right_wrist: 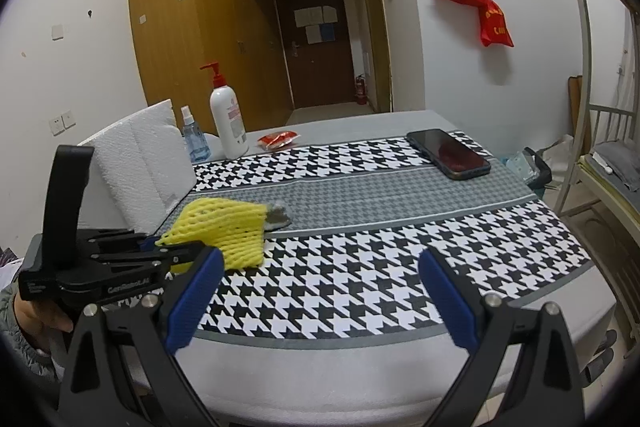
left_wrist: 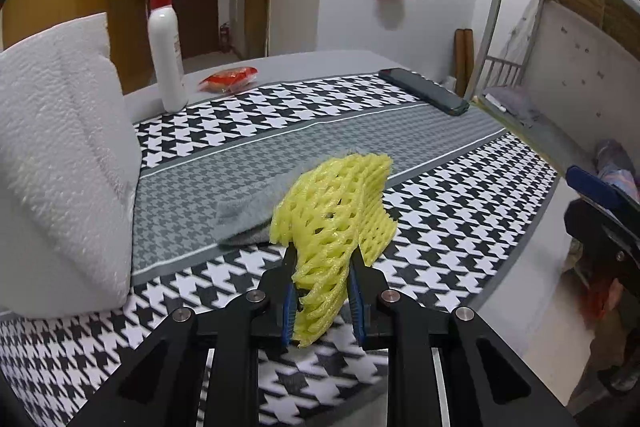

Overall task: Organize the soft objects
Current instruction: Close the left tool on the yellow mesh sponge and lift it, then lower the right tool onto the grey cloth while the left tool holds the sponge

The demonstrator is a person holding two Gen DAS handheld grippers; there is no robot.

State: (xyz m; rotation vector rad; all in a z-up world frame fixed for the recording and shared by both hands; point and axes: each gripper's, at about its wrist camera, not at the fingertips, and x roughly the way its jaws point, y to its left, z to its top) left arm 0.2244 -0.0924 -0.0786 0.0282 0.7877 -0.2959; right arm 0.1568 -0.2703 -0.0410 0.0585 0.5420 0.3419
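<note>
My left gripper is shut on a yellow foam net sleeve and holds it just over the houndstooth cloth. A grey fuzzy cloth lies on the grey band right behind the net. In the right wrist view the left gripper holds the yellow net at the left, with the grey cloth peeking out behind it. My right gripper is open and empty above the near edge of the table. A white foam sheet stack stands at the left.
A white pump bottle and a red snack packet stand at the back. A black phone lies at the far right of the cloth. A blue spray bottle stands by the foam. A metal bunk bed is on the right.
</note>
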